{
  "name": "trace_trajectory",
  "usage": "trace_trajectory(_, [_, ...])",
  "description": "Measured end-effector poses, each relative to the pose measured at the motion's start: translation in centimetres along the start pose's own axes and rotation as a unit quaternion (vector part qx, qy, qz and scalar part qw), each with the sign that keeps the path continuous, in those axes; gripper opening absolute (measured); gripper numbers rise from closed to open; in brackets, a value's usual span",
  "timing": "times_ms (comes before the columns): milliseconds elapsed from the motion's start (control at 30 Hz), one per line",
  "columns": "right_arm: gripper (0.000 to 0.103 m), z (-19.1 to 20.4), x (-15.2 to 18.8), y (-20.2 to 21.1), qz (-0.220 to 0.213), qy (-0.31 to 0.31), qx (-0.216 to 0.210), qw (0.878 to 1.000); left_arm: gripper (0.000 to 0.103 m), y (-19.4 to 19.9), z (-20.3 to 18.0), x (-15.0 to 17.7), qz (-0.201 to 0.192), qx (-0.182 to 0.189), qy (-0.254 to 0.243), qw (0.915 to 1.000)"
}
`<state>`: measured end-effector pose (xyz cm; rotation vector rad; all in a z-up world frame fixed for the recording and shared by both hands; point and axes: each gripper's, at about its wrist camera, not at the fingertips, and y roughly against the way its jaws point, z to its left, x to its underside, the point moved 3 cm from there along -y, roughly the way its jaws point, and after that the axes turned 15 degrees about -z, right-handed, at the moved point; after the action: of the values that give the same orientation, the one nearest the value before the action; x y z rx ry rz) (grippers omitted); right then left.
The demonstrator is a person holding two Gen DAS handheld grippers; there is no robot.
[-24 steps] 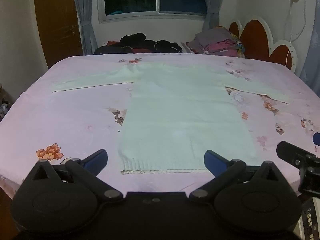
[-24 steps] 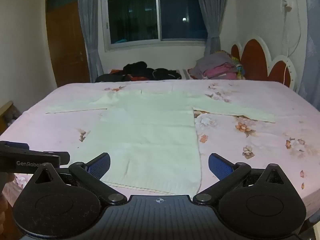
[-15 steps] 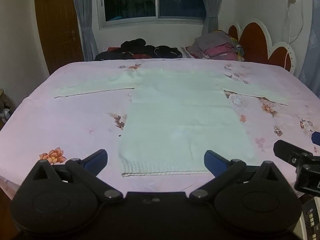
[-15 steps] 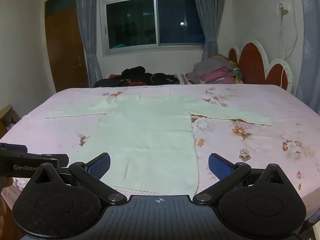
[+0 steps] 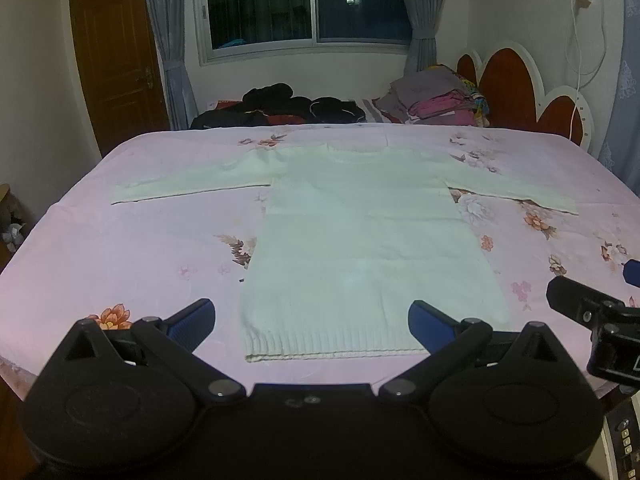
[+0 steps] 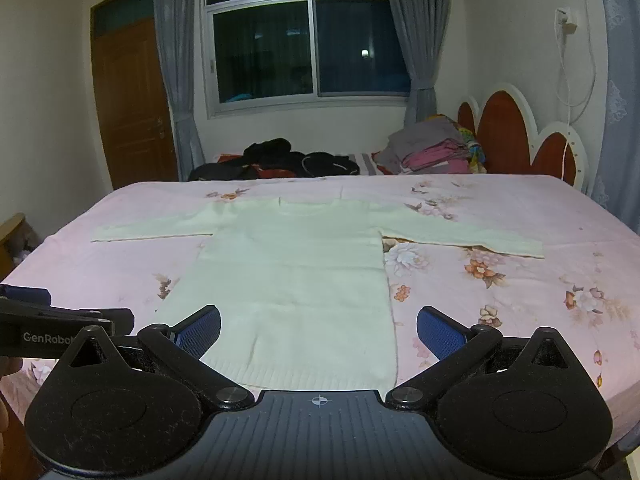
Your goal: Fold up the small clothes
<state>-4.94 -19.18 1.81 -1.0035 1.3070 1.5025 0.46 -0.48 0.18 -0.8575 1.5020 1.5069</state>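
A white long-sleeved knit sweater (image 5: 360, 240) lies flat on the pink flowered bed (image 5: 120, 248), sleeves spread left and right, hem toward me. It also shows in the right wrist view (image 6: 296, 272). My left gripper (image 5: 310, 320) is open and empty, held above the hem near the bed's front edge. My right gripper (image 6: 318, 330) is open and empty, above the hem's right part. The right gripper shows at the right edge of the left wrist view (image 5: 592, 312); the left gripper shows at the left edge of the right wrist view (image 6: 60, 324).
Dark clothes (image 5: 280, 106) and a stack of folded clothes (image 5: 436, 98) lie at the bed's far side under the window. A red and white headboard (image 5: 516, 88) stands at the right. A wooden door (image 5: 116, 56) is at the back left.
Both grippers have tilted up and drawn back a little, so the sweater sits lower and farther in both views. The sweater has not moved. Both grippers stay open.
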Motion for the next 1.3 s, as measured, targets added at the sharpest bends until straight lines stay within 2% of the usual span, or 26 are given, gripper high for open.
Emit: trace_trajectory(1300, [0.103, 0.2, 0.4, -1.0, 0.005, -0.004, 0.004, 1.0, 0.103, -0.8, -0.2, -0.1, 0.008, 0.005, -0.005, 0.9999])
